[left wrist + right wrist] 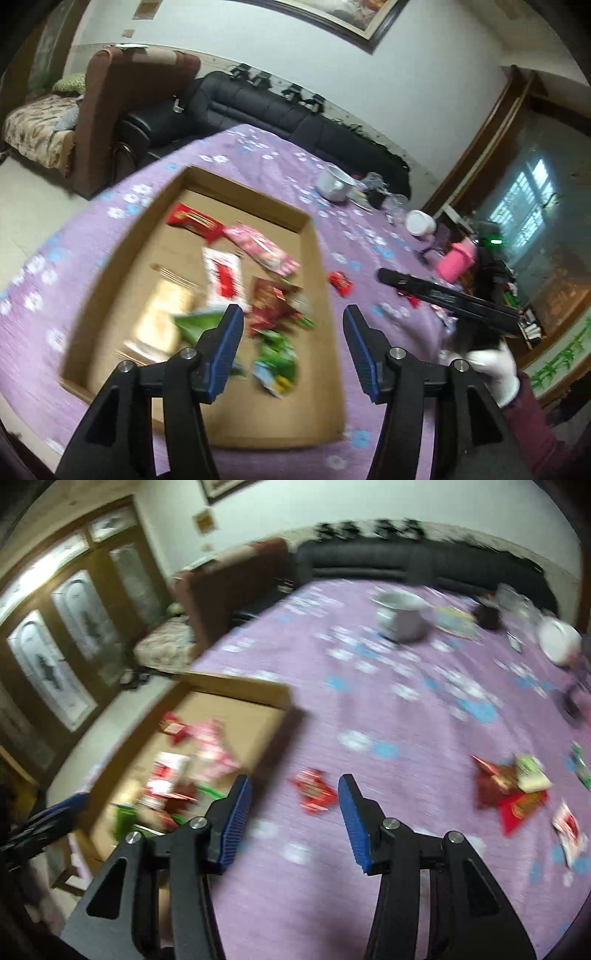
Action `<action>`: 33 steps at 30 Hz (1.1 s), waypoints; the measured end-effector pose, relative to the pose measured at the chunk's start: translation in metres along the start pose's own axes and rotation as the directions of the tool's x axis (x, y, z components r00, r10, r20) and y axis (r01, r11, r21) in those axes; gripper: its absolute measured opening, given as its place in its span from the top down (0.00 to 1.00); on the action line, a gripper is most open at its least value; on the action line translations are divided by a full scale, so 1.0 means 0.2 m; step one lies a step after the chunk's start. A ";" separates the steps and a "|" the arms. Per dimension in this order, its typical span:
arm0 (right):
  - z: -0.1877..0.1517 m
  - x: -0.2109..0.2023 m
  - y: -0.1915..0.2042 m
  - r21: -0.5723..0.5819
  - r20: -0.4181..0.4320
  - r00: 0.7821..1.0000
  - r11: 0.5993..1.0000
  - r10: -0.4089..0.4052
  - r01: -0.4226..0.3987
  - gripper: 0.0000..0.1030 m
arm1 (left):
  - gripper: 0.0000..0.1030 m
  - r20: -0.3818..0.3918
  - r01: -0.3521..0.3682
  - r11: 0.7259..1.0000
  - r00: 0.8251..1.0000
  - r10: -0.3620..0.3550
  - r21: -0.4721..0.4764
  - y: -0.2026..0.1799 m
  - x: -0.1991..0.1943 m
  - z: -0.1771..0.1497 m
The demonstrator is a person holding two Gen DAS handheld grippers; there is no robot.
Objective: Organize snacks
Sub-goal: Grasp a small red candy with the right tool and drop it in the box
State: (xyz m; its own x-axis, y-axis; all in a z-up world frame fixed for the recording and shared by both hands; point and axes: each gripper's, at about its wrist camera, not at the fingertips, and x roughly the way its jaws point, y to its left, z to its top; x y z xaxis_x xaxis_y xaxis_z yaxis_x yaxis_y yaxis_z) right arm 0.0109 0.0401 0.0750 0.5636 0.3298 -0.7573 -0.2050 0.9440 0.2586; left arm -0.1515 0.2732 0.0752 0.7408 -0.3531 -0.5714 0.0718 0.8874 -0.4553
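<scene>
A shallow cardboard box [317, 258] lies on the purple flowered tablecloth [92, 229] and holds several snack packets: red, pink, white-and-red and green ones [277, 354]. My left gripper [293, 317] is open and empty above the box's near right part. A small red packet [340, 282] lies on the cloth just right of the box; it shows in the right wrist view [314, 788] too. My right gripper [295, 786] is open and empty, with that packet just beyond its fingertips. The box [273, 731] is to its left. A loose pile of packets [513, 786] lies at the right.
At the table's far side stand a grey pot [402, 618], a white lidded jar [559, 638], a pink container [456, 260] and small clutter. A black sofa [258, 107] and a brown armchair [122, 110] are behind the table. The right gripper's black arm [450, 301] crosses the left wrist view.
</scene>
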 end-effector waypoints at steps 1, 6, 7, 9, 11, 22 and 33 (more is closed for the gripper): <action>-0.01 0.02 -0.03 0.015 -0.010 1.000 1.000 0.006 -0.005 0.50 | 0.45 -0.006 0.005 1.000 1.000 -0.005 0.012 -0.03 0.01 -0.01; 0.01 0.17 0.03 -0.055 -0.018 1.000 0.998 0.008 -0.009 0.50 | 0.45 -0.028 -0.004 0.998 1.000 0.006 0.070 -0.13 0.04 -0.03; 0.02 0.22 0.05 -0.079 -0.023 1.000 0.997 0.007 -0.009 0.50 | 0.45 -0.028 -0.006 0.997 1.000 0.008 0.074 -0.13 0.04 -0.03; 0.02 0.29 0.08 -0.103 -0.044 0.999 0.995 -0.006 0.001 0.51 | 0.45 -0.031 -0.014 0.997 0.999 0.016 0.073 -0.13 0.04 -0.03; 0.02 0.34 0.09 -0.114 -0.060 0.998 0.993 -0.009 0.003 0.66 | 0.45 -0.037 -0.021 0.997 0.999 0.023 0.072 -0.13 0.05 -0.03; -0.27 0.02 -0.08 -0.073 -0.095 0.994 0.997 -0.045 0.038 0.80 | 0.45 -0.088 0.088 0.987 0.993 -0.077 0.132 -0.28 0.13 -0.09; -0.45 -0.42 -0.35 0.092 0.036 0.999 0.996 -0.005 0.001 0.56 | 0.34 -0.185 0.199 0.959 0.969 -0.162 0.201 -0.59 0.18 -0.22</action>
State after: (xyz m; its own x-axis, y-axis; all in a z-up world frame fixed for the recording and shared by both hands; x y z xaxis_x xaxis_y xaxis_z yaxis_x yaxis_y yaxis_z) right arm -0.0937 -0.0550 0.0659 0.5927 0.3254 -0.7367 -0.1293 0.9413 0.3118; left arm -0.1623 0.1422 0.0781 0.5825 -0.5408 -0.6068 0.3505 0.8407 -0.4127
